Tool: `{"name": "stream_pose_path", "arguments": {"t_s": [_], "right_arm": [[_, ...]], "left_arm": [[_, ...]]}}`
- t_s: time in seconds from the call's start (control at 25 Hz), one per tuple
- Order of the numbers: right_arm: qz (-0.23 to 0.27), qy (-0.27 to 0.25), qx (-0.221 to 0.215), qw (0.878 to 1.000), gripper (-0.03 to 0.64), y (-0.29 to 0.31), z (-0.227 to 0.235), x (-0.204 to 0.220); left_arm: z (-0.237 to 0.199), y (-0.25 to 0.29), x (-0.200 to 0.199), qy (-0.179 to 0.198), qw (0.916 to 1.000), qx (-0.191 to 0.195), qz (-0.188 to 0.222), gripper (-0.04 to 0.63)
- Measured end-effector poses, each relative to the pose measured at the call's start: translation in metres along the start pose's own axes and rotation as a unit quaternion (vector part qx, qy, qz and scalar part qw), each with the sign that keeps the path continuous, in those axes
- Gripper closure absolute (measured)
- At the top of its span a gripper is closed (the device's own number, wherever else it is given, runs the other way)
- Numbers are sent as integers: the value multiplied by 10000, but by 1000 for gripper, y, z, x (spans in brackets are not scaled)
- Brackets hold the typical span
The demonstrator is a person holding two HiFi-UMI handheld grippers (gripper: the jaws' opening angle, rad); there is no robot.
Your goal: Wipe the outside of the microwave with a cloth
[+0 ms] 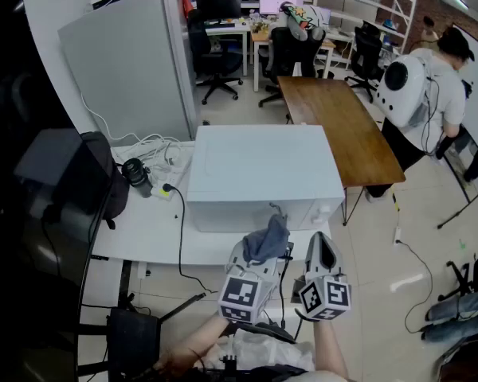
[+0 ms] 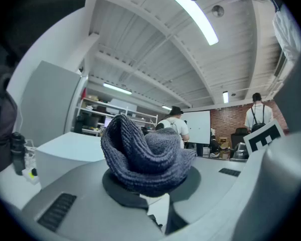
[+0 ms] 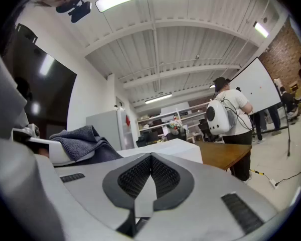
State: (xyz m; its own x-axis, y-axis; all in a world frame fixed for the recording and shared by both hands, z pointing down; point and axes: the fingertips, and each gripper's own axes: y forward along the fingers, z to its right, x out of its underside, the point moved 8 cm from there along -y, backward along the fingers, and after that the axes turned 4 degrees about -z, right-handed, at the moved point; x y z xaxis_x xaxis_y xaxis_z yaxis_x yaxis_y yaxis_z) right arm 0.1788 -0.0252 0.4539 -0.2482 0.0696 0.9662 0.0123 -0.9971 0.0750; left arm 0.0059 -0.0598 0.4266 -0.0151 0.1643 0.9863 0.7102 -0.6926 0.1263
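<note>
Cloth [image 2: 143, 157], one, sits clamped in left gripper [image 2: 146, 187] jaws; right gripper [image 3: 151, 159] jaws closed empty, one microwave [image 1: 263, 165] ahead.

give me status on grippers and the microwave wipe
Left gripper shut on grey cloth. Right gripper shut, empty. Cloth held before the white microwave, apparently not touching. Cables at its left, not in the way.

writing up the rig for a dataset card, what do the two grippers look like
The left gripper and right gripper match: light grey plastic bodies that taper to two jaws, lined with dark ribbed pads. Each carries a white cube printed with black square markers.
</note>
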Motion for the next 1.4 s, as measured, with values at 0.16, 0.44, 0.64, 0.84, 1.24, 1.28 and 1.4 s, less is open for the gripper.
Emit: {"name": "stream_pose_path", "arguments": {"t_s": [0.16,0.44,0.64,0.84,1.24,1.28,1.4], "right_arm": [[121,-14,237,9996,600,28,7,-13],[216,-90,608,9979,600,36,28,-28],[297,37,754,9967,600,40,48,-40],[294,17,700,9971,600,45,57,-41],[209,66,270,9994,600,66,49,-40],[171,76,212,9996,600,69,46,-39],[57,99,-4,9999,600,78,36,-33]], "left_arm": [[-6,50,-33,196,9986,416,256,541],[28,143,-43,360,9938,1053,-22,541],[42,185,-36,144,9932,1106,-344,541],[24,202,-22,-27,9949,796,-617,541],[-31,159,-14,-234,9965,-173,-785,541],[-43,150,-14,-211,9963,-351,-762,540],[-80,120,-11,-269,9934,-871,-695,540]]}}
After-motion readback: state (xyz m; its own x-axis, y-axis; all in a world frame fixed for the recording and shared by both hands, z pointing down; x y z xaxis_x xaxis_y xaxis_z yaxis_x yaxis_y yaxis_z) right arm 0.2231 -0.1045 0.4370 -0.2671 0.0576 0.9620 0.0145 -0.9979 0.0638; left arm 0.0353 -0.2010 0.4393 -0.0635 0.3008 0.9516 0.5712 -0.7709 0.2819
